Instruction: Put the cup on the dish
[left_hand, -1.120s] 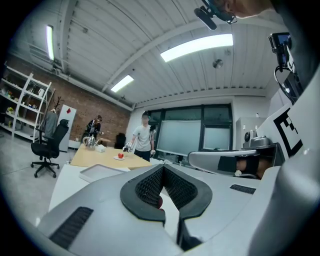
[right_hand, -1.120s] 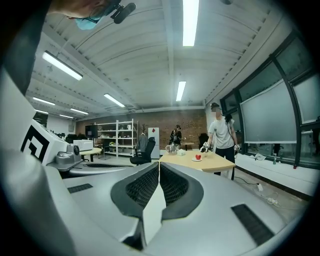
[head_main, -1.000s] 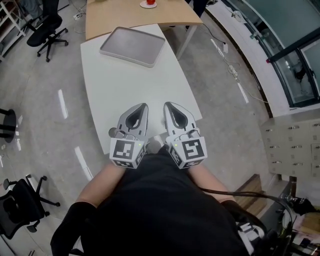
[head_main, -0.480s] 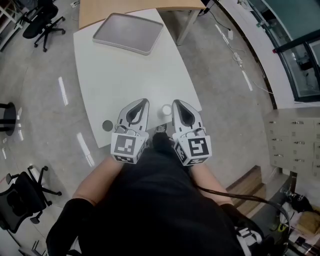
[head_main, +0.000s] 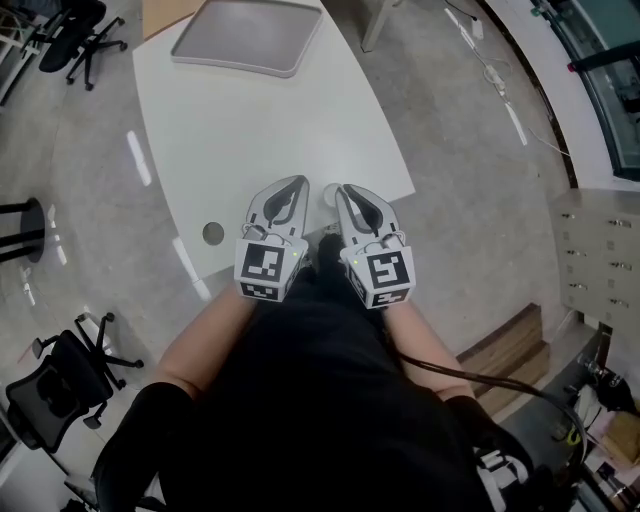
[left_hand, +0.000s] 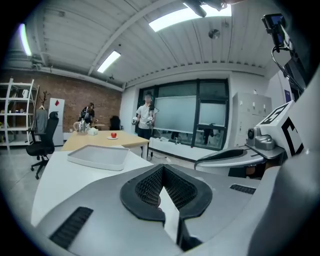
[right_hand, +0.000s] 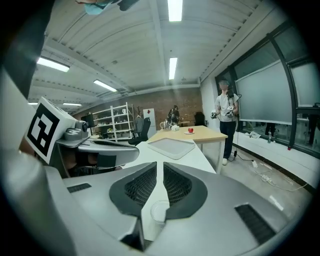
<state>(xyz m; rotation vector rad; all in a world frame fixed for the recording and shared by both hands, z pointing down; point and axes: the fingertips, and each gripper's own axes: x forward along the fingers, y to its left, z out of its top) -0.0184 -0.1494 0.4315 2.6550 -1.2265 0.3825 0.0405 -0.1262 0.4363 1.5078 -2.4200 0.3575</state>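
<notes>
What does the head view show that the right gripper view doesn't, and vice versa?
Head view only: the person's black-clad torso, bare forearms, and the marker cube on the right gripper.
Right gripper view only: a standing person, a red object on the wooden table, shelves, ceiling lights, and the right gripper's shut jaws seen close up.
Both: the white table, the grey tray and the left gripper.
</notes>
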